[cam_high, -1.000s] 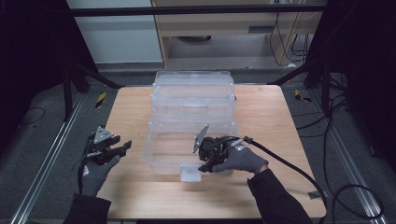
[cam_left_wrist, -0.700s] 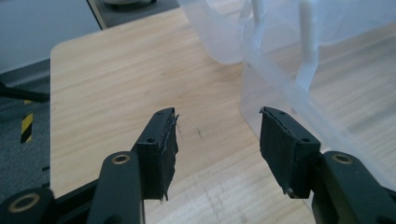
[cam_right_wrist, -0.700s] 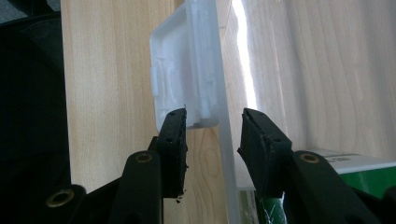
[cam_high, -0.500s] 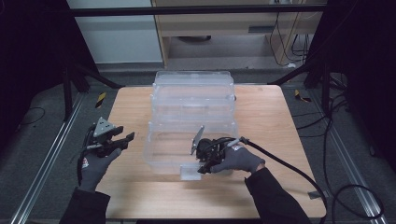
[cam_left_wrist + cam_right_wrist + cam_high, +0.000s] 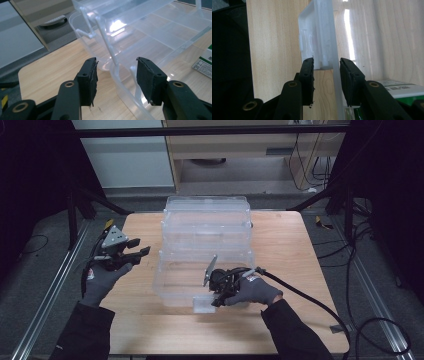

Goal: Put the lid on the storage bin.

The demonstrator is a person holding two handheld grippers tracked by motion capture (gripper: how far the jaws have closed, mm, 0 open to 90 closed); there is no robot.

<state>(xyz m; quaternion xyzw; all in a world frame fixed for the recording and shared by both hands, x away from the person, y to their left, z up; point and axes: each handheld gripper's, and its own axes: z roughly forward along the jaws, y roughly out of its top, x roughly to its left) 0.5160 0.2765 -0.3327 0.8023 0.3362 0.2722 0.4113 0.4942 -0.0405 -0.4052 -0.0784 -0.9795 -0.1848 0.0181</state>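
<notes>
You are working at a light wooden bench (image 5: 300, 250) with rounded corners, standing on a grey speckled floor (image 5: 45, 270). Metal rails (image 5: 40, 315) run along the floor on either side of you. Behind the bench stands a pale wooden cabinet (image 5: 240, 150) beside a white panel (image 5: 125, 160). A black frame bar (image 5: 210, 129) crosses the top, and dark struts (image 5: 100, 200) slant down from it. Black cables (image 5: 360, 245) lie loose on the floor to your right. Light glares from above.
</notes>
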